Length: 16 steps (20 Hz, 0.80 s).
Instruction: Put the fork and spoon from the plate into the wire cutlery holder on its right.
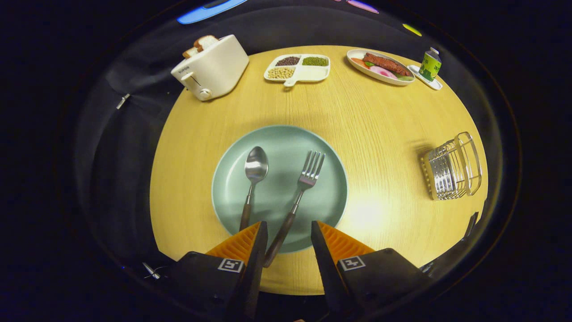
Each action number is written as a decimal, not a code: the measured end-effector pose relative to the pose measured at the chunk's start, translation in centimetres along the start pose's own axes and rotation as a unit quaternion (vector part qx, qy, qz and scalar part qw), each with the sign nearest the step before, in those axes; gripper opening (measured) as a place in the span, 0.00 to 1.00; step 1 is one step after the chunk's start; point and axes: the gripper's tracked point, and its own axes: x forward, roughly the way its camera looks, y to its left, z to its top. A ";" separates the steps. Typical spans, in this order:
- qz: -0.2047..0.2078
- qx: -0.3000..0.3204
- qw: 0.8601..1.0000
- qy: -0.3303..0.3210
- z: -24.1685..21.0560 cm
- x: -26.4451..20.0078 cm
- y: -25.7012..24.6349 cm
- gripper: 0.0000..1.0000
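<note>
I see plate (pixel 330 179) at frame center on desk (pixel 380 120), spoon (pixel 254 172) left and fork (pixel 308 172) right on it. Wire holder (pixel 451 167) far right. Toaster (pixel 212 67) upper left. Tool (pixel 289 232) open, bottom center, fork handle between fingers.

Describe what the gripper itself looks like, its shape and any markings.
The gripper has two wedge-shaped fingers with ribbed inner faces, tapering toward the tips. Each sits on a bulky black housing carrying a small square black-and-white marker tag.
</note>
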 end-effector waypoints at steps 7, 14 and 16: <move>-0.044 0.014 0.998 0.032 -1.0 3.5 -0.8 0.46; -0.020 0.025 0.999 0.021 0.0 3.0 -1.8 0.09; 0.006 0.024 1.000 0.014 0.7 1.6 -1.4 0.09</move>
